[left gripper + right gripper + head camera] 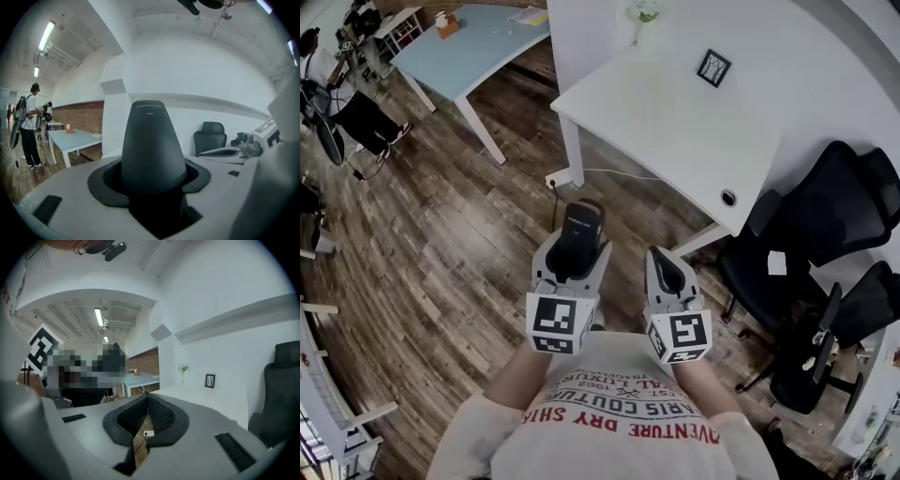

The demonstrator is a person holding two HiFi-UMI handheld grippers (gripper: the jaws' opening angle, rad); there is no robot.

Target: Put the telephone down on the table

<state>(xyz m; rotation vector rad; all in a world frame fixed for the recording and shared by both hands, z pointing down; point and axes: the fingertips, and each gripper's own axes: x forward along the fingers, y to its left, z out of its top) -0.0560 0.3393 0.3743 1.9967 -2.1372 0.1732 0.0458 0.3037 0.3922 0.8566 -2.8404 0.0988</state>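
The telephone [580, 231] is a black handset, and my left gripper [573, 251] is shut on it. It hangs over the wood floor in front of the white table [675, 122]. In the left gripper view the telephone [150, 145] stands up between the dark pads and fills the gap. My right gripper [667, 270] hangs beside it on the right with its jaws shut and nothing in them. In the right gripper view its ribbed pads [159, 414] meet, with only floor showing beneath. The white table [206, 401] lies ahead of it.
On the white table stand a small picture frame [713, 67] and a small plant [645, 11]. A socket strip with a cable [559, 177] lies on the floor by the table leg. Black office chairs [825, 216] stand at the right. A blue table [478, 37] and people are farther left.
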